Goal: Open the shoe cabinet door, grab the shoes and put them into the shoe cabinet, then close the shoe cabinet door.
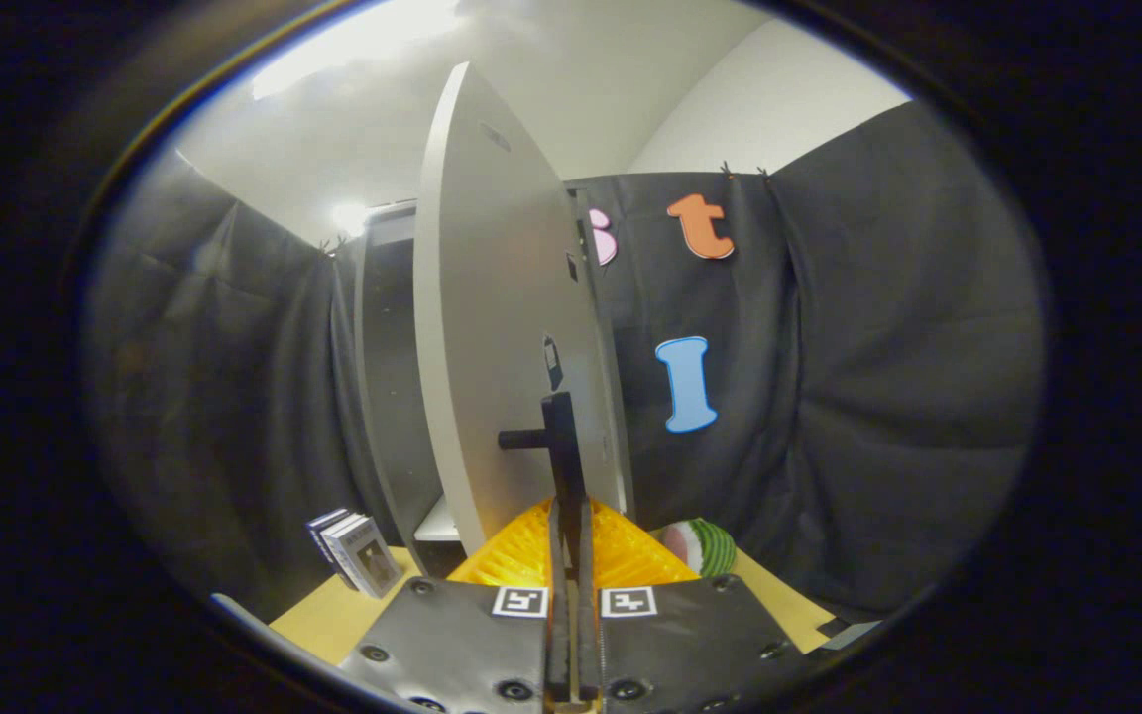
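One tall white shoe cabinet [388, 397] stands on the light wooden tabletop [333, 615], with its one flat white door [492, 327] swung out so that the door is seen almost edge-on, rising straight ahead of the jaws. One dark handle [559, 436] sits low on that door: a short horizontal peg joined to an upright bar. The gripper [571, 526] points forward and level at this handle, its two fingers [556, 555] drawn together until hardly any gap is left between them, and the upright bar of the handle stands right at their tips. Whether both fingers actually press on the bar cannot be told from here, since the tips and the bar run into one dark line. To the left of the open door, a pale shelf [437, 524] shows low inside the cabinet.

On the tabletop, left of the cabinet, two small dark boxes with white edges [355, 551] lean side by side. Right of the fingers and beyond them lies one round soft object striped green and pink, like a watermelon slice [700, 545]. Two square black-and-white markers [519, 601] sit on the gripper body, one on each side of the fingers.
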`<state>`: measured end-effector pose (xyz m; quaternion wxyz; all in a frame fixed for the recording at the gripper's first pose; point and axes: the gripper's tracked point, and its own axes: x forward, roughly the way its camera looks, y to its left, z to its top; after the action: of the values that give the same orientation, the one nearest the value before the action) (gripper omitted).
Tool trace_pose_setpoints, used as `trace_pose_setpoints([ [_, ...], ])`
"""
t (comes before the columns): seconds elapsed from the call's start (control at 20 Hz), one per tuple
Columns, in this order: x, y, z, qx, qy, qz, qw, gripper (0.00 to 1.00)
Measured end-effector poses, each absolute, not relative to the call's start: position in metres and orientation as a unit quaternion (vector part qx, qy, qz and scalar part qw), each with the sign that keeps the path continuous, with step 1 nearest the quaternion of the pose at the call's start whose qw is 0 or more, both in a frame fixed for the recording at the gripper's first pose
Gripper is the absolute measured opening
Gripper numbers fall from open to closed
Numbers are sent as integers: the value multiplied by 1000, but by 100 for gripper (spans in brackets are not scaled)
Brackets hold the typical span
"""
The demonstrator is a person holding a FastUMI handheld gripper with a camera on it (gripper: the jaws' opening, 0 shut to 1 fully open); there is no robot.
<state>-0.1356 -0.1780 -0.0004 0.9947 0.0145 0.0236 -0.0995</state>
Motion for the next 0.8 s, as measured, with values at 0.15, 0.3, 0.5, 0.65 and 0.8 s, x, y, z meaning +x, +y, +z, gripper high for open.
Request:
trace_pose_setpoints([
  [0.15, -143, -203, 3, 16, 21, -110, 994, 5],
  [0.3, -145, -226, 5, 15, 18, -118, 993, 4],
  [0.5, -151, -251, 5, 16, 19, -132, 991, 3],
  [0.65, -160, -265, 5, 11, 19, -144, 989, 4],
  [0.8, -168, -282, 9, 4, 11, -165, 986, 3],
])
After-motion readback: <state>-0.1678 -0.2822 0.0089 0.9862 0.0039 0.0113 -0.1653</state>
